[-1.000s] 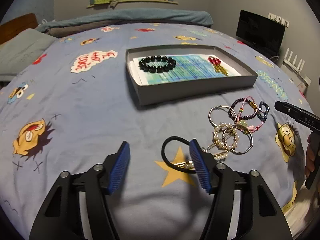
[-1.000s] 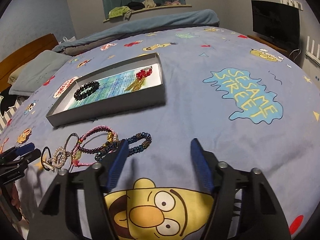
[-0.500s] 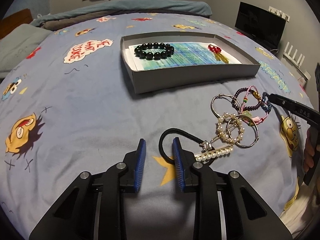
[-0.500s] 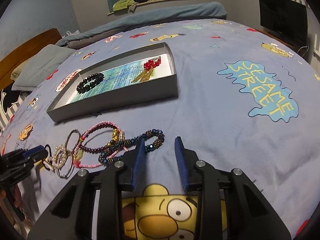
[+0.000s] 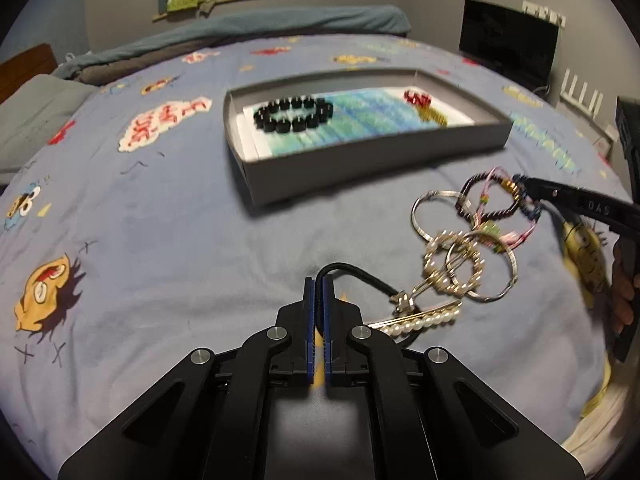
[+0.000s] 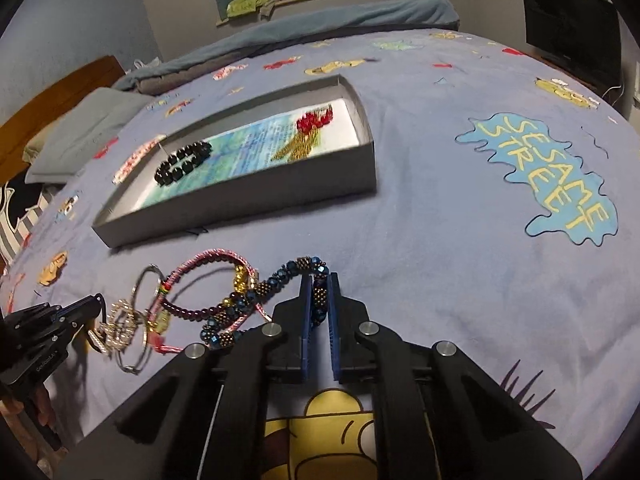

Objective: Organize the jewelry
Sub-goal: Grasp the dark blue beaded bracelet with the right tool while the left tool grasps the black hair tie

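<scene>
In the left wrist view my left gripper [image 5: 319, 281] is shut on the black hair tie [image 5: 360, 274], whose cord runs out from between the blue pads toward a pearl hair clip [image 5: 420, 320]. Pearl rings [image 5: 454, 268] and silver bangles [image 5: 436, 212] lie tangled to the right. My right gripper [image 6: 319, 280] is shut on a blue-and-gold beaded bracelet [image 6: 288, 272], which lies beside a pink braided bracelet [image 6: 208, 260] and a purple bead bracelet [image 6: 192, 312]. The grey box [image 5: 368, 160] further back holds a black bead bracelet [image 5: 294, 114] and a red-and-gold tassel [image 5: 424, 106].
Everything lies on a blue cartoon-print bedspread [image 6: 440, 220]. A grey pillow [image 6: 80, 132] and a wooden headboard [image 6: 60, 92] are at the far left, and a dark screen [image 6: 568, 28] stands at the far right. A hand [image 5: 624, 292] holds the right gripper's handle.
Both grippers went from open to shut. The left one closed on the hair tie's cord and the right one on the blue beaded bracelet. Neither hand shifted much.
</scene>
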### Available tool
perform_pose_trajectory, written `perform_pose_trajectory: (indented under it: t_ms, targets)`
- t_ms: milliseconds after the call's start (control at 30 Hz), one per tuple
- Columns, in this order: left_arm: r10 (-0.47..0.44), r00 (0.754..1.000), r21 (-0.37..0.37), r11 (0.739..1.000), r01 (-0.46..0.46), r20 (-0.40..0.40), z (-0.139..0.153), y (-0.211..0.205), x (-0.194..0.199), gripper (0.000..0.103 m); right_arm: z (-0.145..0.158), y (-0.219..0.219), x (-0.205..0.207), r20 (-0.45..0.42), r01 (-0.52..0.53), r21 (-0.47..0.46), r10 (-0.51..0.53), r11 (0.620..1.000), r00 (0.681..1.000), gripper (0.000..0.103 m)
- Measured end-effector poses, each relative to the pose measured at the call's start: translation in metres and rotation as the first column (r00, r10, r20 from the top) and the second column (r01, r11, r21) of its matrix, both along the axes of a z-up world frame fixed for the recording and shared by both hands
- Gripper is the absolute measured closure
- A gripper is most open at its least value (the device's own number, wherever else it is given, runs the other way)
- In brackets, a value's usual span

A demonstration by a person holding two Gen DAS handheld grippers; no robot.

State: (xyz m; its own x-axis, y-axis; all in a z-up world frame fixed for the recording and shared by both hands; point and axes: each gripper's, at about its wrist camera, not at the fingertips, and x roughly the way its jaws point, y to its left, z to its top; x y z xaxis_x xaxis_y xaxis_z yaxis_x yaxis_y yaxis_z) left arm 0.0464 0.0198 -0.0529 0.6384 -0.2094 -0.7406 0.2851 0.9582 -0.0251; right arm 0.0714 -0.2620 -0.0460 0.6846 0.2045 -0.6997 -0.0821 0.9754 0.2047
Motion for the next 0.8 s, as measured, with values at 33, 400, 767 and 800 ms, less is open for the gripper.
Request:
perform_pose_trajectory:
  t_ms: [33,400,767,800]
  targets:
    - [0.001,1.0,-0.014,1.0,0.0,0.015,0.004,0.002,-0.002,0.099,0.002,0.0,-0.002,0.013,-0.004,-0.001,0.004,1.0,1.0,0.096]
    - [-0.034,0.985,-0.057,0.997,0.044,0.17,0.041,-0.003,-0.03,0.099,0.042,0.005,-0.029,0.188,-0.059,-0.004,0.059,0.998,0.98,0.096]
    - [-0.065,0.965,-0.039,0.996,0.077,0.252,0.084,-0.014,-0.038,0.099,0.081,0.015,-0.042,0.283,-0.07,-0.041,0.079,0.997,0.956,0.096]
    - [-0.064,0.965,-0.033,0.997,0.074,0.255,0.088,-0.014,-0.037,0.099,0.086,0.015,-0.042,0.29,-0.07,-0.044,0.08,0.997,0.954,0.096]
